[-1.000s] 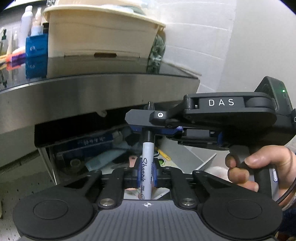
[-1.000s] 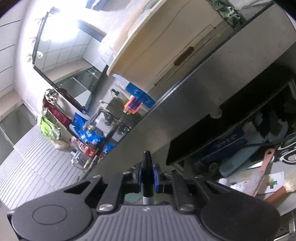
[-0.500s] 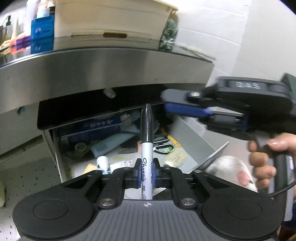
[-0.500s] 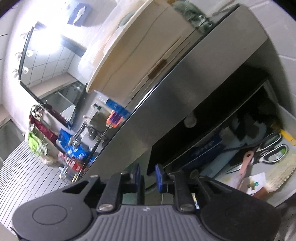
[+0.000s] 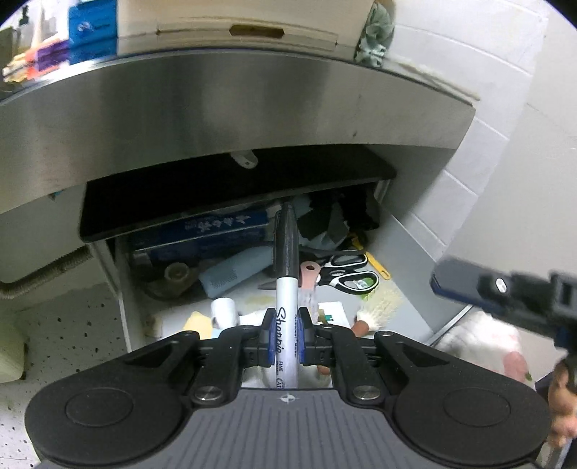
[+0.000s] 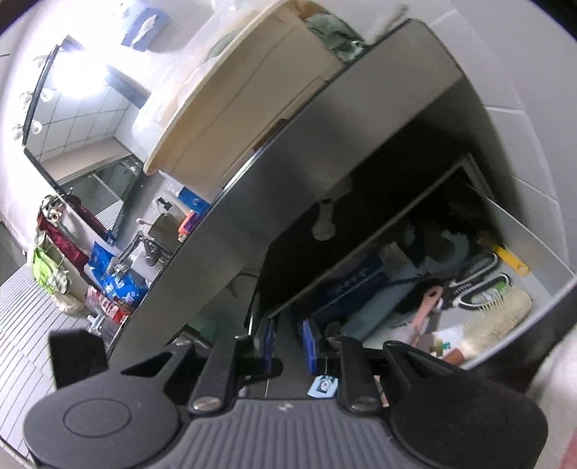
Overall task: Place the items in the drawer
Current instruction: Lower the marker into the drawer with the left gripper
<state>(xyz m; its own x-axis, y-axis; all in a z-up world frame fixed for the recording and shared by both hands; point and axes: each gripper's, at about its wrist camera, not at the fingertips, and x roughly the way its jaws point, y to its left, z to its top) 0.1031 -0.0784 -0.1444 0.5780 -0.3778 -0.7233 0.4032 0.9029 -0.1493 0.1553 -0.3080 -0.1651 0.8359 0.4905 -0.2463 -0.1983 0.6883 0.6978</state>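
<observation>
1. Left wrist view: the left gripper (image 5: 286, 337) clamps a marker (image 5: 287, 288) between its blue pads (image 5: 267, 339), gripping the white barrel low down.
2. The barrel reads "Sharpie" in black script, with "Permanent Marker" in small print beside it and "FINE" below; the print further down is too small to read.
3. The marker stands upright along the fingers, black cap (image 5: 286, 241) on top, white barrel below, held in the air above the front of the open drawer (image 5: 407, 288).
4. Inside the drawer lie a long blue box (image 5: 202, 231) with white characters too blurred to read, a pale blue case (image 5: 234, 270), black-handled scissors (image 5: 346, 274), a yellow tool (image 5: 375, 265), a pink handle (image 5: 310, 274), a straw-coloured brush (image 5: 378, 306), a white paper (image 5: 333, 314) with a green cross, and a small white roll (image 5: 223, 310).
5. A steel counter (image 5: 252, 115) overhangs the drawer; on it sit a cream tub (image 5: 245, 21) and a blue packet (image 5: 93, 18) with a white logo.
6. At the right edge of this view the right gripper (image 5: 505, 292) shows blurred, away from the marker.
7. Right wrist view: the right gripper (image 6: 288, 346) has its fingers a narrow gap apart with nothing between the blue pads (image 6: 308, 346). The view is tilted, with the drawer (image 6: 533, 259) to the right and the same scissors (image 6: 476, 285), brush (image 6: 501, 310) and blue box (image 6: 353, 285) in it.
8. Beyond the counter (image 6: 324, 144), a mirror (image 6: 86, 101) hangs on a tiled wall, and blue packets (image 6: 119, 274) stand below it; their printing is unreadable.
</observation>
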